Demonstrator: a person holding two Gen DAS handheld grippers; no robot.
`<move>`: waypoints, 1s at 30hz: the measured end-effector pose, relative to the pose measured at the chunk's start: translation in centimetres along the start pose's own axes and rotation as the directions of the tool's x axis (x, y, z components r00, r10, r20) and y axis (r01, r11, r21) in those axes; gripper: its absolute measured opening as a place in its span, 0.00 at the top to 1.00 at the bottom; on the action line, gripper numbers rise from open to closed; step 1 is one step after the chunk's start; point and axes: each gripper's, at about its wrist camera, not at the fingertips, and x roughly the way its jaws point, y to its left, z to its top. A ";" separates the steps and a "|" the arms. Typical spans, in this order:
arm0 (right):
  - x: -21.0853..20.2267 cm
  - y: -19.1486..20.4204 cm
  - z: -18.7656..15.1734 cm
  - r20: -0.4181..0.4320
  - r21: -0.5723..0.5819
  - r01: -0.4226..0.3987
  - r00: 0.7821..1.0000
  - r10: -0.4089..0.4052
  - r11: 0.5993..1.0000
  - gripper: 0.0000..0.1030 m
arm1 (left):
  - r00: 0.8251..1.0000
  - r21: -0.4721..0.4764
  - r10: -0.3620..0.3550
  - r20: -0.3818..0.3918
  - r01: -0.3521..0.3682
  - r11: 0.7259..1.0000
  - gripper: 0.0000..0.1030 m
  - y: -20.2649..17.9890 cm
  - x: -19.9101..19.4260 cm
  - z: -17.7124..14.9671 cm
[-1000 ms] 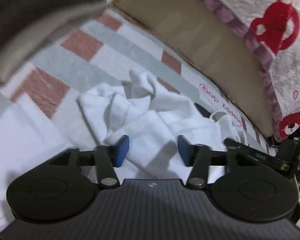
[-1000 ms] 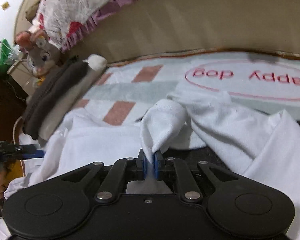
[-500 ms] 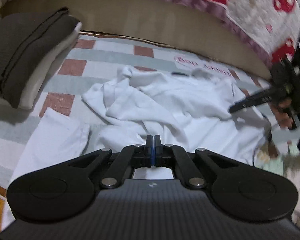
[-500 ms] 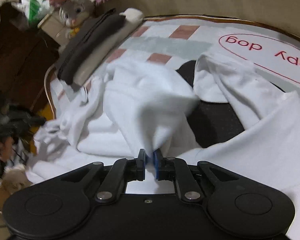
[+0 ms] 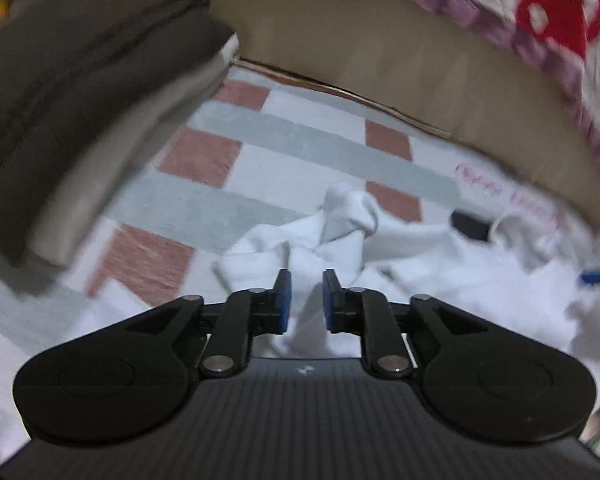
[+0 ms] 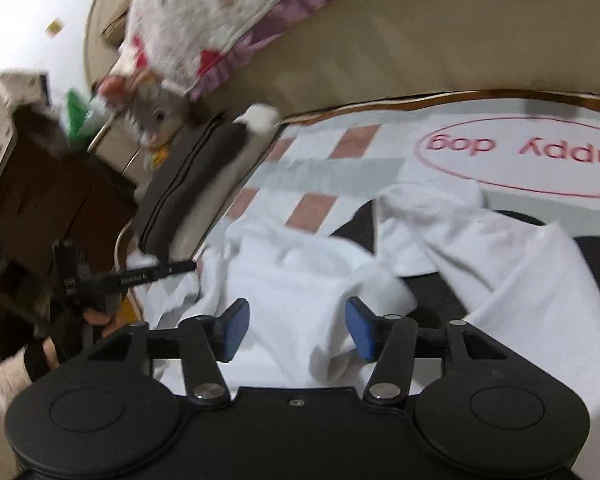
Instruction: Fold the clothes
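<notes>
The white garment (image 5: 440, 280) lies crumpled across the lower right and centre of the left wrist view, on a checked blanket (image 5: 308, 140) of pink, grey and white squares. One peak of cloth stands up at centre frame, just above the left claw (image 5: 304, 300). That claw stands partly open, its blue pads (image 5: 285, 300) a narrow gap apart, with a fold of white cloth showing between them; whether it touches the pads cannot be told. To the upper left a stack of folded dark and beige clothes (image 5: 80, 112) crowds the frame edge. The blanket between that stack and the garment is bare, a band running from lower left to upper centre. A tan padded headboard (image 5: 380, 52) bounds the blanket at the top.

In the right wrist view the right claw (image 6: 298, 328) is spread wide, holding nothing, its pads either side of a thick white fold at lower centre. The garment (image 6: 500, 264) spreads to the right frame edge, with a dark patch showing between its folds. The blanket's red oval lettering (image 6: 520, 152) sits clear at upper right. At the left edge a hand (image 6: 96, 316) holds the left claw (image 6: 180, 267), its tip at the garment's left border.
</notes>
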 end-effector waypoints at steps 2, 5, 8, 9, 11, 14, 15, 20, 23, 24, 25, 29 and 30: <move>0.2 -1.2 0.1 0.017 0.058 0.025 1.000 -0.026 0.998 0.42 | 0.997 -0.088 -0.080 0.000 0.079 0.993 0.72 1.3 0.8 0.5; 1.0 -3.0 0.3 0.029 0.163 0.025 0.999 -0.030 0.986 0.42 | 0.993 -0.161 -0.116 -0.011 0.112 0.981 0.62 2.3 1.9 0.9; 1.6 -4.0 0.6 0.038 0.218 0.027 0.999 -0.036 0.976 0.42 | 0.983 -0.164 -0.173 -0.068 0.160 0.974 0.90 2.3 3.3 0.8; 1.8 -4.3 0.6 0.039 0.231 0.027 0.999 -0.037 0.973 0.42 | 0.980 -0.115 -0.188 -0.061 0.180 0.977 0.98 1.5 2.6 0.5; 2.0 -4.8 0.3 0.040 0.284 0.038 0.998 -0.051 0.958 0.41 | 0.975 -0.018 -0.218 -0.046 0.218 0.976 0.98 0.0 1.1 -0.1; 1.6 -4.9 -0.5 0.041 0.332 0.035 0.998 -0.052 0.942 0.41 | 0.975 0.071 -0.202 0.087 0.197 0.978 0.98 -2.1 -5.3 -1.3; 1.4 -4.8 -0.6 0.043 0.328 0.032 0.998 -0.049 0.944 0.40 | 0.975 0.099 -0.182 0.129 0.170 0.981 0.98 -2.7 -7.6 -1.7; 1.2 -5.5 -0.2 0.066 0.374 -0.013 0.998 -0.012 0.927 0.34 | 0.958 0.160 -0.074 0.278 0.030 0.987 0.98 -3.8 -17.4 -3.9; 1.3 -5.3 -0.5 0.058 0.404 -0.077 0.997 0.058 0.912 0.33 | 0.952 0.163 0.018 0.306 -0.072 0.984 0.98 -2.7 -20.2 -4.9; 1.3 -4.8 -0.5 0.056 0.389 -0.072 0.997 0.054 0.919 0.33 | 0.949 0.164 0.053 0.309 -0.108 0.981 0.98 -2.4 -20.6 -5.4; 1.2 -4.4 -0.5 0.054 0.374 -0.066 0.997 0.050 0.925 0.33 | 0.949 0.162 0.054 0.310 -0.108 0.981 0.98 -2.1 -20.6 -5.5; 1.6 -3.2 0.2 0.055 0.327 -0.008 0.998 -0.011 0.945 0.32 | 0.948 0.154 0.058 0.314 -0.111 0.982 0.98 -1.2 -20.6 -6.3; 1.9 -3.0 0.5 0.051 0.323 -0.003 0.999 -0.014 0.946 0.32 | 0.947 0.152 0.059 0.315 -0.111 0.982 0.98 -1.0 -20.6 -6.5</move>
